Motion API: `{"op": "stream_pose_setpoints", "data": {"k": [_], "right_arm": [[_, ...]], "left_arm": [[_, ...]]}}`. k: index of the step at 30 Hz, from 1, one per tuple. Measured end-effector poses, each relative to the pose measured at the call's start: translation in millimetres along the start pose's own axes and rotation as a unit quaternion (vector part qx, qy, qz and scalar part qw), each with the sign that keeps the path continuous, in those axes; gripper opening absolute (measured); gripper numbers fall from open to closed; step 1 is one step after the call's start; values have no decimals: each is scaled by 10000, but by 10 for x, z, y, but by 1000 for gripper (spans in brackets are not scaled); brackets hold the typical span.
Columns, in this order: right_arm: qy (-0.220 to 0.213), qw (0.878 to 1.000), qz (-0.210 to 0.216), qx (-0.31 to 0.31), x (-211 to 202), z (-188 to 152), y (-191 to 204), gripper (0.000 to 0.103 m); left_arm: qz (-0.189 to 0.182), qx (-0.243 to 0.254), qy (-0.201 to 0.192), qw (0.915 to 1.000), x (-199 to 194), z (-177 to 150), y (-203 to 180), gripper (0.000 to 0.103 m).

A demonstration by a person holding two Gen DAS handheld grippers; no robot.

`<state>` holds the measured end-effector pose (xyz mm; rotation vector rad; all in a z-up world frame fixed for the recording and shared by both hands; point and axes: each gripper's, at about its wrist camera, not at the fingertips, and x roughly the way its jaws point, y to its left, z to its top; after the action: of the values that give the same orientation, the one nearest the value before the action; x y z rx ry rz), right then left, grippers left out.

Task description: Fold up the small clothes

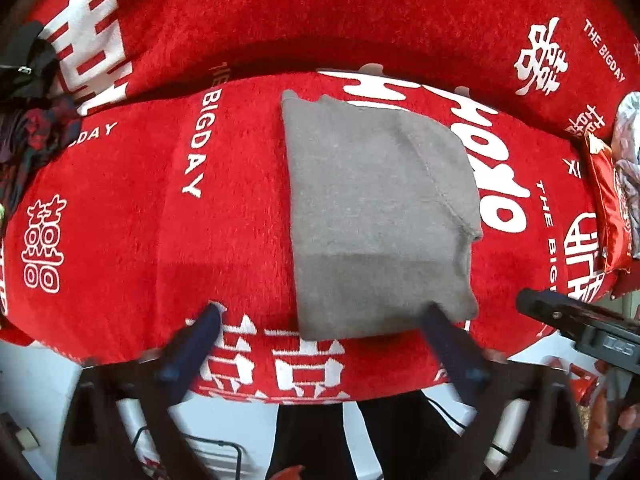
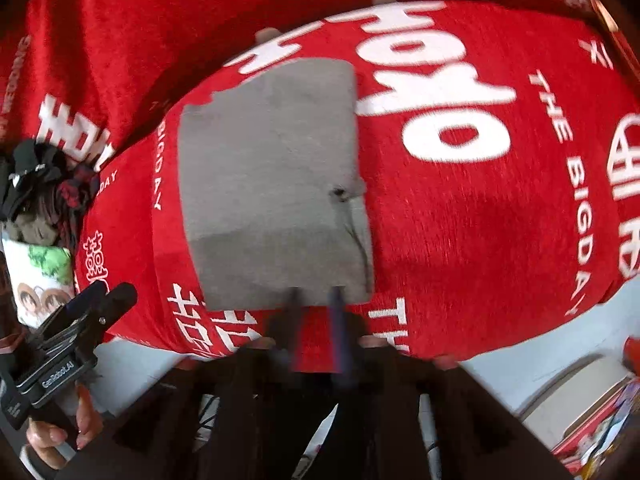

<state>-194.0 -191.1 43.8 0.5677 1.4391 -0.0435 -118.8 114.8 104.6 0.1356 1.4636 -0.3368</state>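
A folded grey garment lies flat on the red blanket with white lettering. My left gripper is open, its fingers wide apart at the garment's near edge, holding nothing. In the right wrist view the same grey garment lies ahead. My right gripper has its fingers a narrow gap apart at the garment's near edge, blurred; whether cloth is pinched between them does not show. The right gripper's body also shows in the left wrist view, and the left gripper shows in the right wrist view.
A pile of dark clothes lies at the left on the blanket, also in the right wrist view. A white printed item sits below it. A red packet lies at the right. The blanket's near edge drops to a pale floor.
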Motion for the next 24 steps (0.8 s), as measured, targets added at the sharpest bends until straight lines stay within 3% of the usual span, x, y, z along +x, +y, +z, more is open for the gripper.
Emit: {"op": "stream_pose_setpoints", "data": {"k": [1, 11, 17, 24], "right_arm": [[-99, 9999, -12, -45, -43, 4, 40, 83], [-323, 9978, -515, -273, -246, 88, 231, 83], [-443, 9957, -732, -350, -334, 75, 308, 85], [-520, 9938, -915, -366, -392, 75, 331, 91]], "left_arm": [[11, -20, 16, 10000, -18, -4, 3, 103], [602, -43, -267, 9978, -251, 11, 9, 103], [458, -238, -239, 9984, -300, 9, 70, 103], [540, -226, -270, 9979, -337, -15, 63, 103]]}}
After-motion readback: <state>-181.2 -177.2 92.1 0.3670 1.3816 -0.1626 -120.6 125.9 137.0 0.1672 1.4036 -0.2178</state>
